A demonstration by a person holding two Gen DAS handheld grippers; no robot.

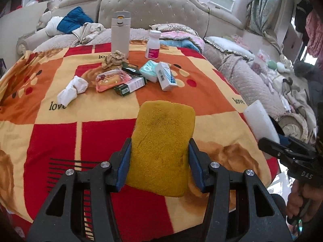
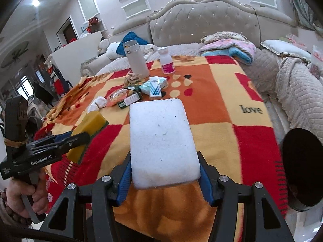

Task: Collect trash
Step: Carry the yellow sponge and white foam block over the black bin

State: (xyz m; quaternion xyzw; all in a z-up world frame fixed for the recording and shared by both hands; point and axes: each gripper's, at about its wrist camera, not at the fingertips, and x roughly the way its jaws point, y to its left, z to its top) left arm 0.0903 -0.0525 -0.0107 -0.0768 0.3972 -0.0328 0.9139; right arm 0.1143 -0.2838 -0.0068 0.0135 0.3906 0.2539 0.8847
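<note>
My left gripper (image 1: pixel 160 141) is shut on a yellow sponge (image 1: pixel 163 137), its blue pads pressing both long sides. In the right wrist view that sponge (image 2: pixel 90 125) shows a green edge, with the left gripper (image 2: pixel 84 136) at the left, held in a person's hand. My right gripper (image 2: pixel 164 155) is shut on a white foam sponge (image 2: pixel 159 139), also seen at the right edge of the left wrist view as the white sponge (image 1: pixel 259 119). Both are held above a red, orange and yellow blanket (image 1: pixel 60 137). A black bin (image 2: pixel 300 169) stands at the bed's right side.
Further up the blanket lie a white crumpled tissue (image 1: pixel 72 90), a pink wrapper (image 1: pixel 113 79), a green box (image 1: pixel 129 85), a teal tissue pack (image 1: pixel 150 70), a white striped box (image 1: pixel 166 75) and crumpled brown paper (image 1: pixel 114 59). A beige flask (image 1: pixel 120 33) and a pill bottle (image 1: pixel 153 44) stand behind.
</note>
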